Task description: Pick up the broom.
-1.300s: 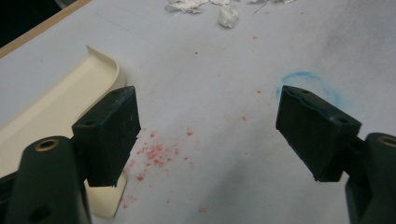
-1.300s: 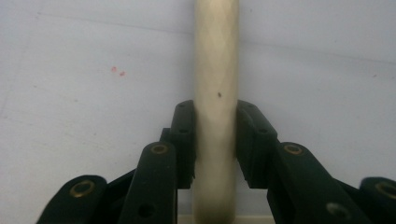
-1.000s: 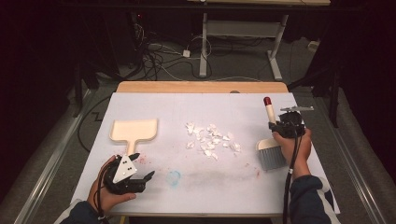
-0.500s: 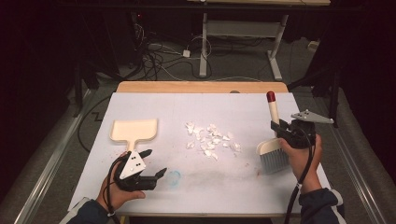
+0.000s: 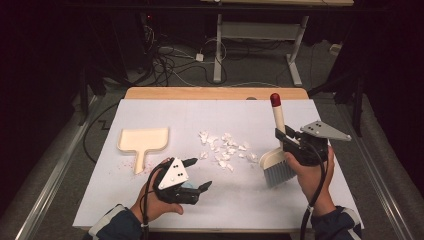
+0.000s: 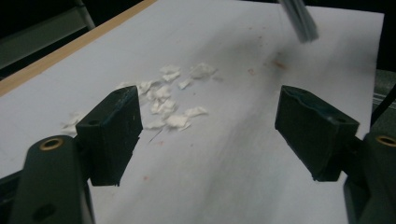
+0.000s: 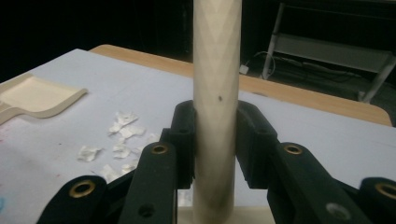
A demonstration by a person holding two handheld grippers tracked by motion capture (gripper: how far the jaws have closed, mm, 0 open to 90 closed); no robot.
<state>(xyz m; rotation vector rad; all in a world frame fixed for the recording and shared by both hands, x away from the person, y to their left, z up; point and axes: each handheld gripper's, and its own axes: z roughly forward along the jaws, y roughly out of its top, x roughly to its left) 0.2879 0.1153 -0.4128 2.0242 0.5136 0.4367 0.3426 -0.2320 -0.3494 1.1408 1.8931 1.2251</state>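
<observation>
Jaws of the right gripper (image 7: 215, 144) are clamped on the cream handle of a small grey-bristled brush (image 5: 278, 155), bristles down on the desk just right of the white paper scraps (image 5: 225, 148), prob for sweeping toward the beige dustpan (image 5: 142, 141). Left gripper (image 6: 208, 135) jaws gape wide w/ nothing in them.

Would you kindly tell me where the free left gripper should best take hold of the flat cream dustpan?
Probably by the flat cream dustpan's narrow handle, which points toward the person. The open left gripper could come from that near side, jaws straddling the handle's width; the wide tray looks too broad.
</observation>
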